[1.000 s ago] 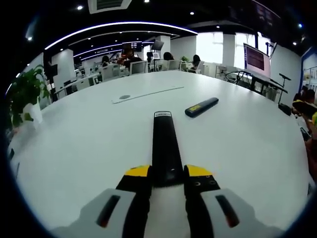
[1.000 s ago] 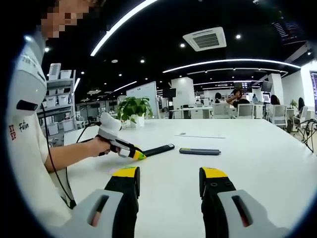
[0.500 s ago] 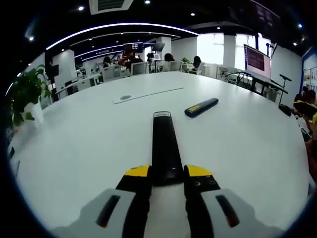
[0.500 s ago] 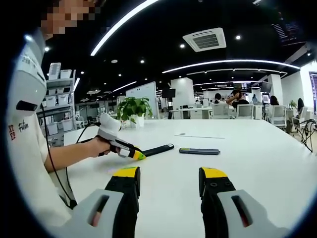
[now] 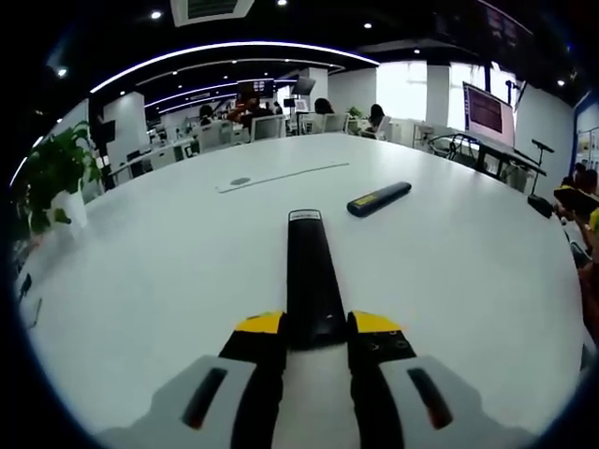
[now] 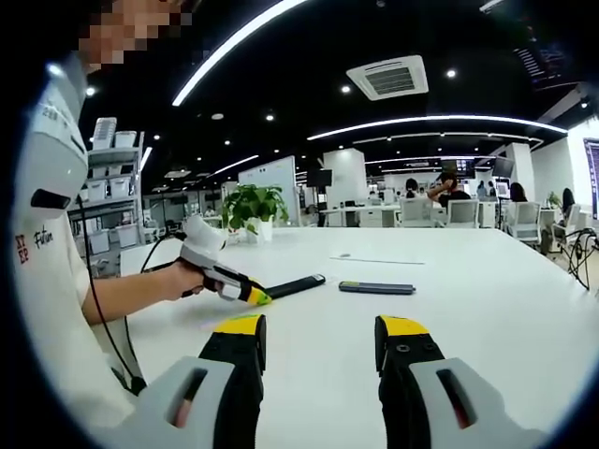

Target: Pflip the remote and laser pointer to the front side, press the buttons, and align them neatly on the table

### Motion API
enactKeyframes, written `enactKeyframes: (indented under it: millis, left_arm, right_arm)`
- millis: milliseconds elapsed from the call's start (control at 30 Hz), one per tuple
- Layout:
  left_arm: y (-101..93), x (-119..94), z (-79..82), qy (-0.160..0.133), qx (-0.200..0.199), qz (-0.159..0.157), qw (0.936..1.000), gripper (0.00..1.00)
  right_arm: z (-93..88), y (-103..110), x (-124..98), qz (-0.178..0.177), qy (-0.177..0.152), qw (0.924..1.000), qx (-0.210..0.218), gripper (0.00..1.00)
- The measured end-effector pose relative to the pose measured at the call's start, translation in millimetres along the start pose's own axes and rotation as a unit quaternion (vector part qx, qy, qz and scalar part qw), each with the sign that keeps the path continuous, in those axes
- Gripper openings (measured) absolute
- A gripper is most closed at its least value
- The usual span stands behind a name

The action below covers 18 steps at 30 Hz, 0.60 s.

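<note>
A long black remote points away from me, and my left gripper is shut on its near end. The right gripper view has the same remote held slightly above the white table by the left gripper, in a person's hand. A dark laser pointer with a yellow label lies flat on the table beyond the remote, to the right; it appears too as laser pointer. My right gripper hangs open over bare table, well short of both items.
A potted plant stands at the table's left edge. A thin seam and a round grommet mark the table's far part. Chairs, desks and seated people lie beyond the table. The person's arm reaches in from the left.
The left gripper with the remote has risen slightly. The right gripper has stayed in place and open.
</note>
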State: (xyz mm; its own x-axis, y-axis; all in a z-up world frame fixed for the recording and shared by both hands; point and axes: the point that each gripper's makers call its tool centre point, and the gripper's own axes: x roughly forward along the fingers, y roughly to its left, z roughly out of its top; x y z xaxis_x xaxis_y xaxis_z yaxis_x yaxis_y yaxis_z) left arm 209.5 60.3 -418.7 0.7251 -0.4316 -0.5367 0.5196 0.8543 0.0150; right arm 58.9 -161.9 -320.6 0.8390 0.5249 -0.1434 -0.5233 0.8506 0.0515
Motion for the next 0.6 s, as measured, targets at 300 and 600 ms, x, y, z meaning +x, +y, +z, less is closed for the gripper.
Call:
enactKeyframes:
  millis: [300,600]
  left_arm:
    - [-3.7,-3.9,-2.6,0.005,-0.007,-0.002,1.0,0.27]
    - [-2.8,-1.0,-0.2,-0.002,-0.007,0.001,1.0,0.28]
  right_arm:
    - [0.0,0.8,-0.2,0.001,-0.001,1.0,0.0,0.49]
    - [1.5,1.8,2.0,-0.001,0.001,1.0,-0.004,0.49]
